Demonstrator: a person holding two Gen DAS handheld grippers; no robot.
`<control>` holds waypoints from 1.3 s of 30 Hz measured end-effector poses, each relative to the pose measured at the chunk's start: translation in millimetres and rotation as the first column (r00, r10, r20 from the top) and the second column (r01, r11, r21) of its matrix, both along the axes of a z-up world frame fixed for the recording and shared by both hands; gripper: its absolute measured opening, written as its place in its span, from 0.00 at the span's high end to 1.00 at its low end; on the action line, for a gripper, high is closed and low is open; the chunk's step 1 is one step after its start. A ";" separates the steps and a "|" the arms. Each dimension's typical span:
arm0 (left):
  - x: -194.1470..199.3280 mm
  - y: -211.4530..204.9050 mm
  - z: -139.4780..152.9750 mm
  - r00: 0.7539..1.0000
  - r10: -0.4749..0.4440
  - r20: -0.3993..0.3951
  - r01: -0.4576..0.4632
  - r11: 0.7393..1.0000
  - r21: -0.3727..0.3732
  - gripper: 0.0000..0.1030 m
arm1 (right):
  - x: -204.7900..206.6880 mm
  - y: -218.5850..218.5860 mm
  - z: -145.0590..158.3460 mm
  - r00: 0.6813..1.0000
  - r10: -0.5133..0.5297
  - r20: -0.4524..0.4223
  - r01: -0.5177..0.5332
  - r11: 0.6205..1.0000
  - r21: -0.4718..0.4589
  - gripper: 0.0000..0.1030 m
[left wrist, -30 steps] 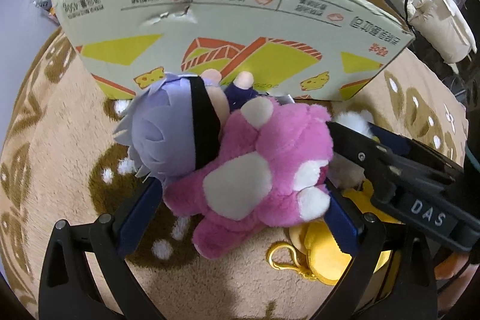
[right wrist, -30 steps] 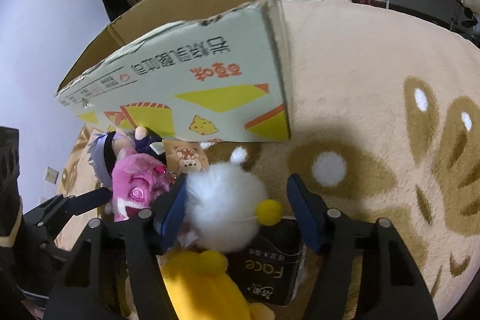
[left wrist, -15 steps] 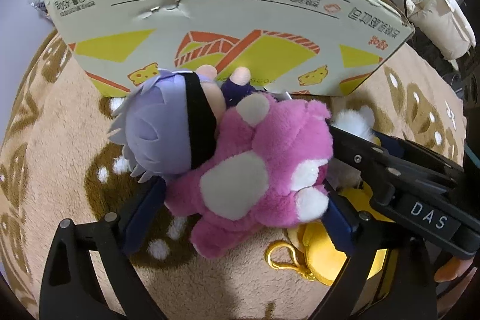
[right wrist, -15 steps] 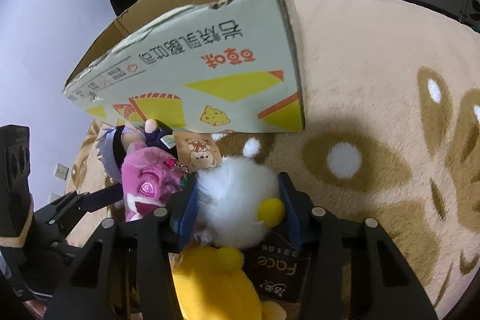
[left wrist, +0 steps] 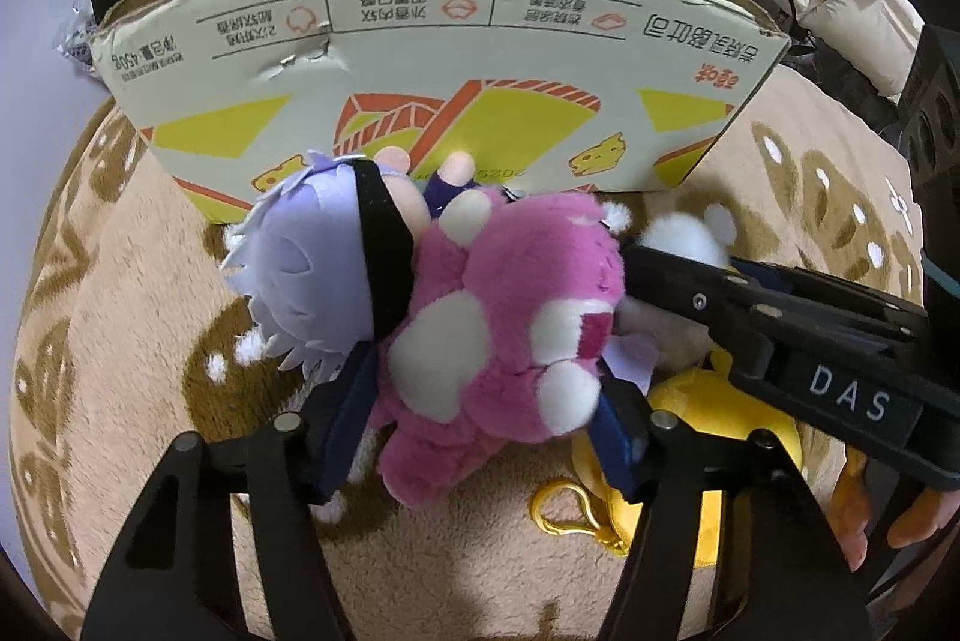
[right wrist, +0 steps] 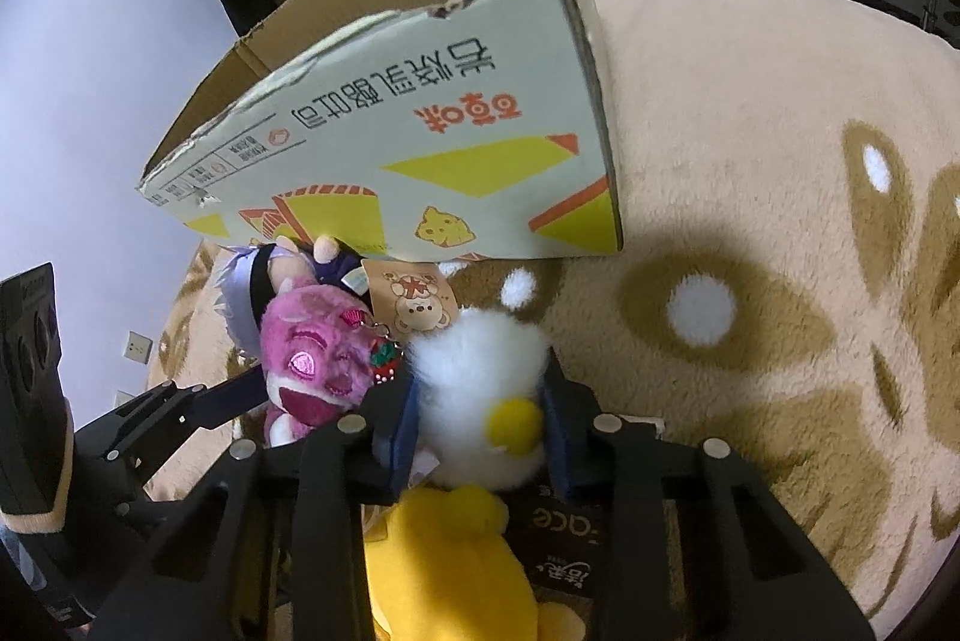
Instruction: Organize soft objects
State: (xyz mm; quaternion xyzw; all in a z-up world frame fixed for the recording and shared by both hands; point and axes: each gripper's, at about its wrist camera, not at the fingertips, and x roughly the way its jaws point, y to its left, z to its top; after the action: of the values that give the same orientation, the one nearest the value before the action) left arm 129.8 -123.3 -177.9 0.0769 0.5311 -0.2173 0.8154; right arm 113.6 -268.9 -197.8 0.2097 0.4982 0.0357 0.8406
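Left claw (left wrist: 489,410) is clamped on the pink plush bear (left wrist: 510,329), its blue pads (left wrist: 612,428) pressed into the toy's flanks. Right claw (right wrist: 480,416) grips the white fluffy plush (right wrist: 480,377) in the same manner, squeezing it from both sides.

Both toys sit on the beige patterned rug (right wrist: 750,131), just in front of the cardboard box (left wrist: 432,101), whose torn top edge rises behind them. A purple-haired doll (left wrist: 312,275) leans against the bear and touches the box wall. A yellow plush (right wrist: 456,563) with a gold clasp (left wrist: 567,512) lies under the right claw, beside a dark packet (right wrist: 564,527).

Open rug spreads wide to the right of the box; the left side is crowded by toys and claws.

Upside-down Chinese print runs along the box. "DAS" shows on the right claw's body in the left wrist view, and the dark packet reads partly "ace".
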 end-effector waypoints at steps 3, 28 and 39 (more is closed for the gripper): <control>-2.8 1.0 2.0 1.000 -0.005 0.009 0.005 1.000 0.007 0.44 | -0.2 -3.7 5.3 1.000 -0.001 0.021 0.001 1.000 -0.007 0.84; -15.8 29.2 39.7 0.996 0.047 0.077 -0.038 0.993 -0.114 0.59 | -15.2 -15.4 30.6 0.988 -0.031 0.151 0.028 0.999 0.023 0.89; -31.1 55.4 77.0 0.966 0.142 0.217 -0.111 0.983 -0.147 0.59 | -34.2 -9.0 78.4 0.951 -0.050 0.306 0.062 0.998 -0.031 0.89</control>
State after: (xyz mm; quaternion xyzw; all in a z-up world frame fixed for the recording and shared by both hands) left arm 98.7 -67.9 -101.0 0.0123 0.4229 -0.1896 0.8860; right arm 79.4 -277.9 -119.4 0.1989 0.3570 0.0339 0.9120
